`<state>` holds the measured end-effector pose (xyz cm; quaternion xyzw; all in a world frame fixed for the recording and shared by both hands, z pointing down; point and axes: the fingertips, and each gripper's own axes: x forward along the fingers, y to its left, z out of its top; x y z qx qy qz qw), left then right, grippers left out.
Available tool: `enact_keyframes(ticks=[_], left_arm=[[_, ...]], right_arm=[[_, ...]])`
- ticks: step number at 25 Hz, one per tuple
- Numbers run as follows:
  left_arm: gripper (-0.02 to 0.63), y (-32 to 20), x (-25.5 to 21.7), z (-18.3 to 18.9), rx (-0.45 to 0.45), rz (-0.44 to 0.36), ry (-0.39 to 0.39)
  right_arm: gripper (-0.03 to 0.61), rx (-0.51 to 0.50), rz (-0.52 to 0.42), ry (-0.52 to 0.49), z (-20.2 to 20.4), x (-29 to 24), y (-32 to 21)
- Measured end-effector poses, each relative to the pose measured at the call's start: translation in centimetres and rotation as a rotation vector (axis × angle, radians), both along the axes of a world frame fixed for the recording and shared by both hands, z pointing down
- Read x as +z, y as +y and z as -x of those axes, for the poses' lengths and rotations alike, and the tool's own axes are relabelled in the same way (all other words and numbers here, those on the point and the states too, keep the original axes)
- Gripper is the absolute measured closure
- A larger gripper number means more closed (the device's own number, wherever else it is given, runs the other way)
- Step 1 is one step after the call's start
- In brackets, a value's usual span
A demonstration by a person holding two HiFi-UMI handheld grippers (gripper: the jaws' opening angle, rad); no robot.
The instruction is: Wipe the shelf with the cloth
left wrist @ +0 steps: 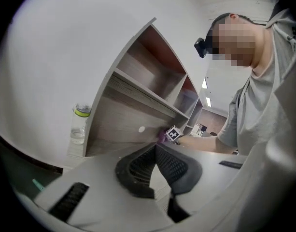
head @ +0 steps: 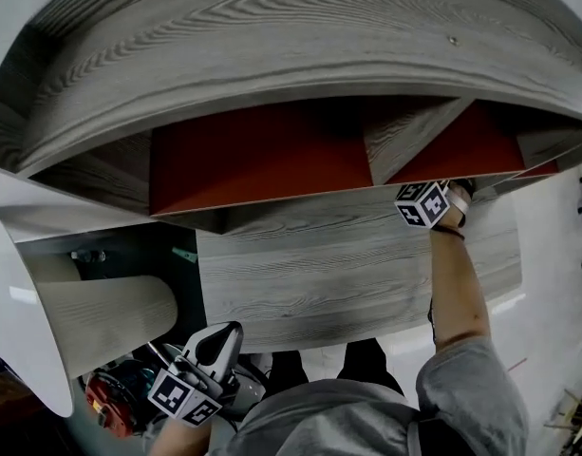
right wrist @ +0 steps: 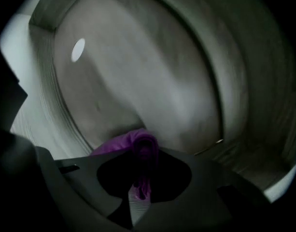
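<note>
The shelf (head: 347,264) is grey wood grain with red back panels (head: 262,160); it also shows in the left gripper view (left wrist: 138,110). My right gripper (head: 452,198) reaches under the shelf board at the right, its tips mostly hidden there. In the right gripper view it (right wrist: 144,154) is shut on a purple cloth (right wrist: 123,141), which is pressed against the blurred grey shelf surface (right wrist: 152,81). The left gripper view shows the cloth (left wrist: 162,137) beside the marker cube. My left gripper (head: 224,335) hangs low at the left, away from the shelf, jaws (left wrist: 156,147) shut on nothing.
A clear plastic bottle (left wrist: 80,123) with a green cap ring stands at the shelf unit's left end. A red round object (head: 110,402) lies at the bottom left. A white wall (head: 25,217) curves along the left. The person's sleeve (head: 471,388) fills the bottom right.
</note>
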<state>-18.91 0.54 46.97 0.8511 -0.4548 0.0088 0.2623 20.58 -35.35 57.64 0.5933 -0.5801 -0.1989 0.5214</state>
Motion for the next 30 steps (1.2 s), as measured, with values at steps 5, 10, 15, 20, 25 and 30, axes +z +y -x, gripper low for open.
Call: enact_keyframes(ticks=[5,10,15,20,25,30], left_arm=[[0.6,0.4,-0.9,3.0,0.044,0.0,-0.031],[0.6,-0.1,-1.3,3.5,0.112,0.005,-0.063],[0.6,-0.6,-1.2,2.5,0.158,0.012,-0.078],[0.6,-1.1,-0.8,1.7,0.164,0.028,-0.073],[0.6,-1.6,-0.2,0.6,0.168,0.031,-0.062],[0.6,-2.0,0.6,-0.5,0.176,0.035,-0.053]], right_arm=[[0.511,0.04,-0.308,0.032,-1.1,-10.9,1.7],[0.511,0.124,-0.427,0.066,-3.1,-14.0,3.0],[0.511,0.187,-0.465,0.103,-4.8,-14.1,2.8],[0.509,0.205,-0.415,0.313,-5.5,-12.9,2.0],[0.511,0.171,-0.119,0.38,-5.6,-2.9,1.9],[0.509,0.174,0.218,0.322,-6.5,10.5,5.6]])
